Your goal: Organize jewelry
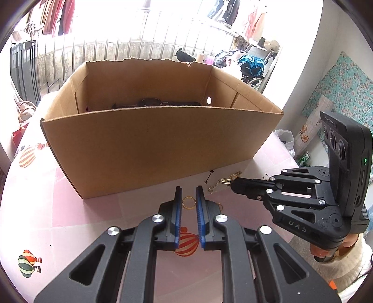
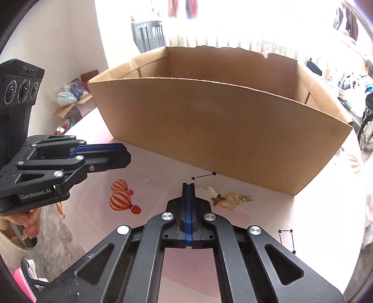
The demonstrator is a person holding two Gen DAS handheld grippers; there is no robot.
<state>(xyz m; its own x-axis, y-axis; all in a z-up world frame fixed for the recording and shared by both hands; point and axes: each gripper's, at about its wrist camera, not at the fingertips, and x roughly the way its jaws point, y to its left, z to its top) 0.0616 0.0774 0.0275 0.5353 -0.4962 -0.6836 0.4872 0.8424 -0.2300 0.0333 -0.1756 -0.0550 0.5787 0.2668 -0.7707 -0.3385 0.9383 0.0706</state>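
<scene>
left tongs [image 1: 189, 194] slightly apart, nothing clamped | right tongs [image 2: 188, 186] together (empty) | label "genrobot.ai" [image 2: 35, 194]

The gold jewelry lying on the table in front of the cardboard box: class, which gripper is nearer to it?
Right. The right gripper has its shut tips right beside the gold jewelry; the left gripper hangs farther off, over a separate gold ring.

Pink tabletop [image 1: 77, 209] with printed hot-air balloons [image 2: 120, 200] and star-line motifs. Beyond its far edge, a metal railing [image 1: 130, 50] under overexposed daylight. Clothes [image 1: 59, 17] hang above. White wall [image 2: 77, 42] to one side; floral turquoise cloth [image 1: 342, 84] on the other.
</scene>
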